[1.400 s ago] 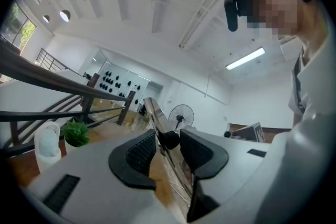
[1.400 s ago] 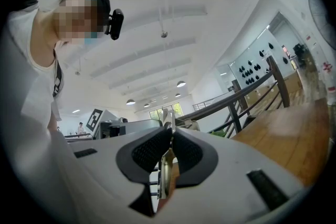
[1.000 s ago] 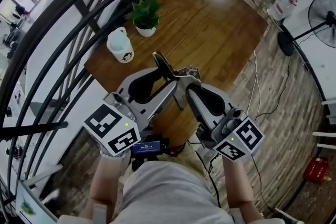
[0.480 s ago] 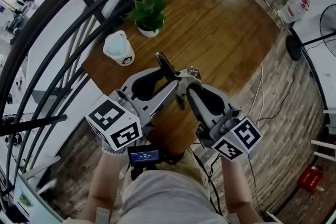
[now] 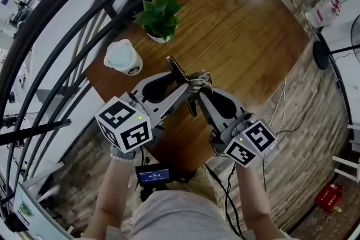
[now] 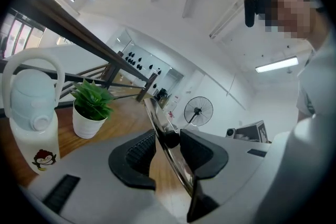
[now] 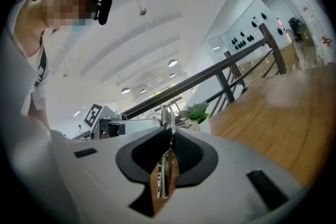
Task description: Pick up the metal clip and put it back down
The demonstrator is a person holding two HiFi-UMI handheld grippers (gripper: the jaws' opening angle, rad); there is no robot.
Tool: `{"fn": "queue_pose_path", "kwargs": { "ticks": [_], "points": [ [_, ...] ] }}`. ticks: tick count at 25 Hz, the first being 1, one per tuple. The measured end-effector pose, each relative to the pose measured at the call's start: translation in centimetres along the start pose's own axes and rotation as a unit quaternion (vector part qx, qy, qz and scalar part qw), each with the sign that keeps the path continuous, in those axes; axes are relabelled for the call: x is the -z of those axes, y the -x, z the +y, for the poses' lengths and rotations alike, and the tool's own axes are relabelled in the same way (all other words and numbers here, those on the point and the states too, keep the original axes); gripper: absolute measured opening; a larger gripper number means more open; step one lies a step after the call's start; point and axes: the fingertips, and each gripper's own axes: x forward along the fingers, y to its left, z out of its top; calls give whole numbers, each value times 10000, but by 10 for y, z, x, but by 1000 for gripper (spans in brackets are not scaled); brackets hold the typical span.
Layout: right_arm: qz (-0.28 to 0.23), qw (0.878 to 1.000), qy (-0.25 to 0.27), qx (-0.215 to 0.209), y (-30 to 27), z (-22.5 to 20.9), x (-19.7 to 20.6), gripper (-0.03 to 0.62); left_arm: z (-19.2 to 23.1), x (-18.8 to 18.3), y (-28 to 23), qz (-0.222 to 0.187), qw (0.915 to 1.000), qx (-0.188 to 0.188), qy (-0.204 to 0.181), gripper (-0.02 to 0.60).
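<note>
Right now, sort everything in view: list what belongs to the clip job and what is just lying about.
Part of the job:
- metal clip, held up above the table
- left gripper, shut on it
- right gripper, shut on it
- wooden table, probably where it goes back

Just lying about:
- potted plant
- white handled bottle
- standing fan

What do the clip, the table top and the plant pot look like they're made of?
The metal clip looks like polished metal: its strip is mirror-bright and reflects the room. The table top looks like wood or wood veneer, brown with visible grain and a soft sheen. The plant pot is smooth, plain white, probably glazed ceramic, possibly plastic.
</note>
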Motion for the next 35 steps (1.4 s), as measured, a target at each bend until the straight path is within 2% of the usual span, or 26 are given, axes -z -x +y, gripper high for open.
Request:
{"fn": "queue_pose_path", "kwargs": {
  "ticks": [18,29,35],
  "points": [
    [751,9967,-286,111,-57,-83,34,48,88,33,-56,199,9957,-568,700,149],
    [1143,9927,-333,196,-73,-122,48,48,120,53,-85,378,9893,-885,1096,149],
    [1278,9901,-539,200,-82,-134,56,46,134,61,-92,574,9857,-1039,1198,152]
  ]
}}
